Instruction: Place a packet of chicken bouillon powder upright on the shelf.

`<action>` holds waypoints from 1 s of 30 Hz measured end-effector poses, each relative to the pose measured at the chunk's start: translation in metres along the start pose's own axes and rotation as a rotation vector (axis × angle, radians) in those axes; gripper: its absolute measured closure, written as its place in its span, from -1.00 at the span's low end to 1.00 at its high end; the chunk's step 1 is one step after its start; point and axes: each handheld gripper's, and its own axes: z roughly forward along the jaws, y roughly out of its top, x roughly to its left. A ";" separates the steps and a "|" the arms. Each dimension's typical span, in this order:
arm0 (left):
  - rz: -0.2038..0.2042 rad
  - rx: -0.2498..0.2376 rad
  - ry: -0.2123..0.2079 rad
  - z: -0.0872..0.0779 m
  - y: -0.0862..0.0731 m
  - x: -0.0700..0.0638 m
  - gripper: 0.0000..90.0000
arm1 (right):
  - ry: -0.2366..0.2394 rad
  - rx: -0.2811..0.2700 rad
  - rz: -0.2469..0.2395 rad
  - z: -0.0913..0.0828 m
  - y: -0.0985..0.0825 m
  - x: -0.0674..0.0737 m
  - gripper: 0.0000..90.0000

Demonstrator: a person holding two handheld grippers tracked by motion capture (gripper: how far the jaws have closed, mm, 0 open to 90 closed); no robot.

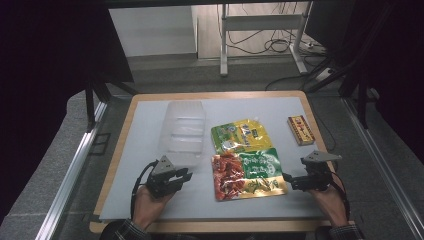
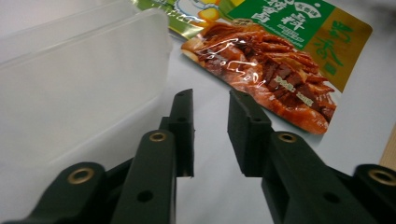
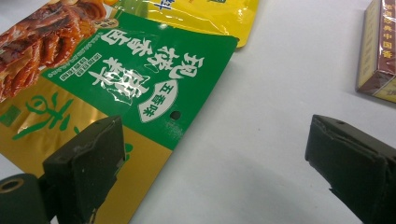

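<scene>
A red, green and gold snack pouch (image 1: 247, 172) lies flat at the middle front of the mat, and a yellow-green pouch (image 1: 240, 135) lies just behind it. A clear plastic container (image 1: 182, 131) stands to their left. My left gripper (image 1: 186, 176) rests near the container's front corner, left of the snack pouch; its jaws are a little apart with nothing between them (image 2: 210, 95). My right gripper (image 1: 289, 181) sits at the pouch's right front corner, open wide (image 3: 212, 126), with one jaw over the snack pouch's (image 3: 121, 70) gold edge and nothing gripped.
A small red and gold box (image 1: 300, 129) lies at the right of the mat, also seen as the box (image 3: 380, 51) beyond my right jaw. The grey-blue mat (image 1: 150, 125) covers a wooden table. Bare mat runs along the front edge.
</scene>
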 end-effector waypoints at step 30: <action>0.095 0.005 0.094 0.105 0.054 -0.032 0.99 | 0.011 0.012 -0.023 0.002 0.003 0.005 -0.89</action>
